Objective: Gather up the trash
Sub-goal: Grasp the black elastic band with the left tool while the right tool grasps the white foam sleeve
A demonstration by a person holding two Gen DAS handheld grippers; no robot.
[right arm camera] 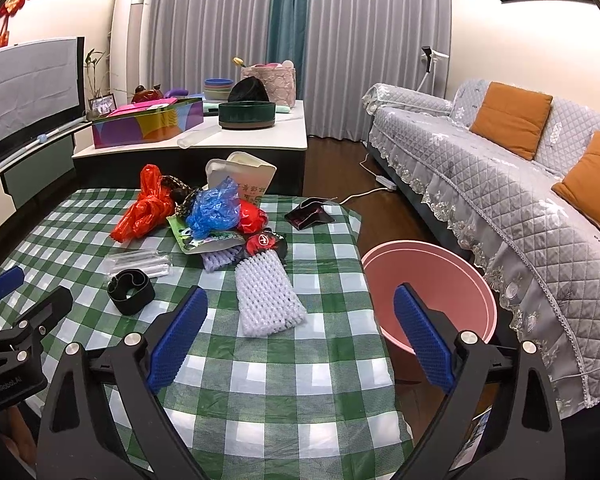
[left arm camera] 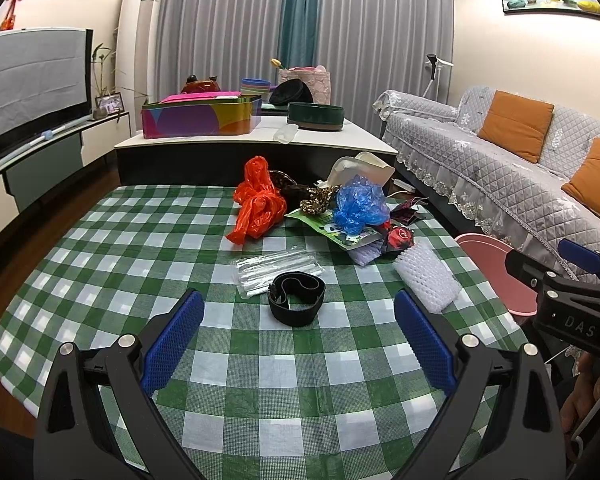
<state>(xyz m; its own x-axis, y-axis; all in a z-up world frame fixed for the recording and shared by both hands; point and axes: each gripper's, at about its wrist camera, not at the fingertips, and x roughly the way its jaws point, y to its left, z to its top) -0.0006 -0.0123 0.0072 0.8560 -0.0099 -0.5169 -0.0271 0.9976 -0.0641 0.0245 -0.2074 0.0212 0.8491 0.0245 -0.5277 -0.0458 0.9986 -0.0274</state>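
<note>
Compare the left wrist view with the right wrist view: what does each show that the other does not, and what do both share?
Only the left wrist view shows the open left gripper head-on. Only the right shows the whole round pink plastic basin beside the table, the white power strip on the floor and the open right gripper head-on. Both share the green checked tablecloth, crumpled orange plastic bag, black elastic band and white foam net sleeve.

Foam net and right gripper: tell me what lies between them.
Nothing: bare checked tablecloth separates the foam net from the open right gripper, seen in the right wrist view.
</note>
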